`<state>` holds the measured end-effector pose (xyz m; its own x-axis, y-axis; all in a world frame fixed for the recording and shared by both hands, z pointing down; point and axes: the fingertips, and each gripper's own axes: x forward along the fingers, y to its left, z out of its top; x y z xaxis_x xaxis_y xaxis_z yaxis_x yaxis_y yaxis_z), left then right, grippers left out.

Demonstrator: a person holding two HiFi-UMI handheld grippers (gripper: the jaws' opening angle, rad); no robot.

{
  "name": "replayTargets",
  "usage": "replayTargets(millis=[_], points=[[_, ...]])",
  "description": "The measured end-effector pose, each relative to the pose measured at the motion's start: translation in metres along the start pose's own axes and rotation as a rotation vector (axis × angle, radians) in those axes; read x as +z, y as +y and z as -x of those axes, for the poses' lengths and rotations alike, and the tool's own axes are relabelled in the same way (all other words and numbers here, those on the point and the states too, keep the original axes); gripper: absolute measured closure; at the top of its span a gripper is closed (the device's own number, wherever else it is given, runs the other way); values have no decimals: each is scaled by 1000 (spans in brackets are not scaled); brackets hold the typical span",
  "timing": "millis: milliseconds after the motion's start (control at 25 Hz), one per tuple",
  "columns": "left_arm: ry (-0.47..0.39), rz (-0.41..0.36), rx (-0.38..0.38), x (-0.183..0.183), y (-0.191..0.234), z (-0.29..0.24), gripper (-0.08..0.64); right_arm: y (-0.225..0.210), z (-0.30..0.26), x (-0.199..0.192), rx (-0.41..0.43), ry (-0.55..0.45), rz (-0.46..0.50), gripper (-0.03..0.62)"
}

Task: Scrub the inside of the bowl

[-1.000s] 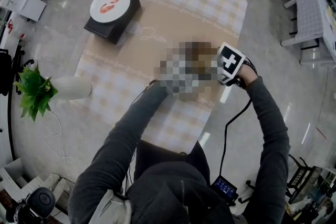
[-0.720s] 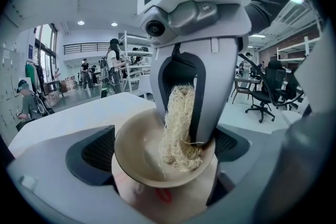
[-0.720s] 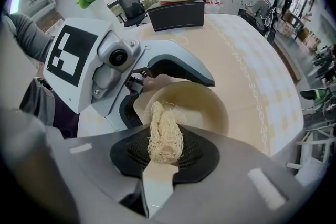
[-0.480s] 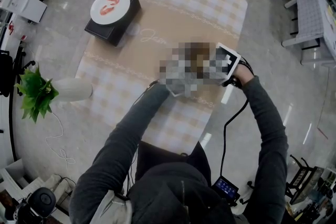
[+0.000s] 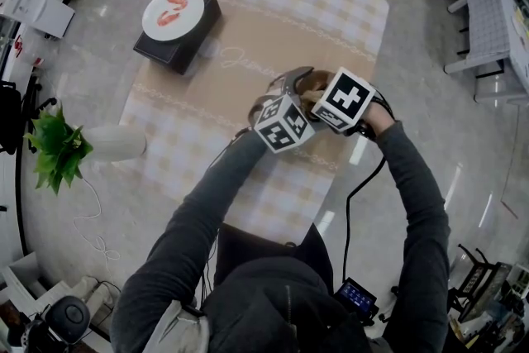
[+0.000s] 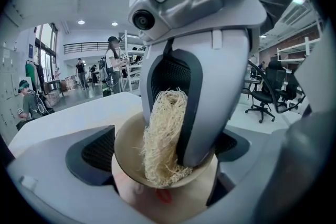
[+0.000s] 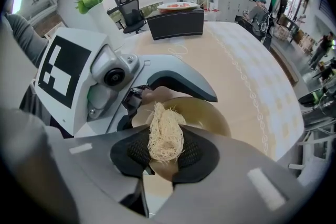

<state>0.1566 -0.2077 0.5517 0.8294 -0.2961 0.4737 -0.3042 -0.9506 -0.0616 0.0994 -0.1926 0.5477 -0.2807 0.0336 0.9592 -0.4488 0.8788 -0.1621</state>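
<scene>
As right gripper (image 7: pixel 165 159) clamps scrubber (image 7: pixel 165 131), bowl (image 7: pixel 207 113) just beneath, in left gripper (image 6: pixel 160 165).

A shallow, round, tan bowl (image 7: pixel 210 113) is clamped at its sides. A pale, fibrous scrubbing pad (image 7: pixel 165 134) stands inside, touching its inner wall.

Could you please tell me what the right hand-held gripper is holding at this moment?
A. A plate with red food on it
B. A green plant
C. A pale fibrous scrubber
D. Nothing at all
C: in the right gripper view, the jaws of the right hand-held gripper are closed on the pale fibrous scrubber, whose end reaches into the bowl gripped by the left hand-held gripper.
</scene>
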Motion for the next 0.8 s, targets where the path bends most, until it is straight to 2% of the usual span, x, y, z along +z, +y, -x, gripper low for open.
replayTargets(millis=[640, 800], points=[[0, 1, 1, 1, 0, 0, -5, -22, -4, 2, -144, -6, -9, 503], [0, 1, 1, 1, 0, 0, -5, -31, -3, 5, -186, -34, -8, 503]])
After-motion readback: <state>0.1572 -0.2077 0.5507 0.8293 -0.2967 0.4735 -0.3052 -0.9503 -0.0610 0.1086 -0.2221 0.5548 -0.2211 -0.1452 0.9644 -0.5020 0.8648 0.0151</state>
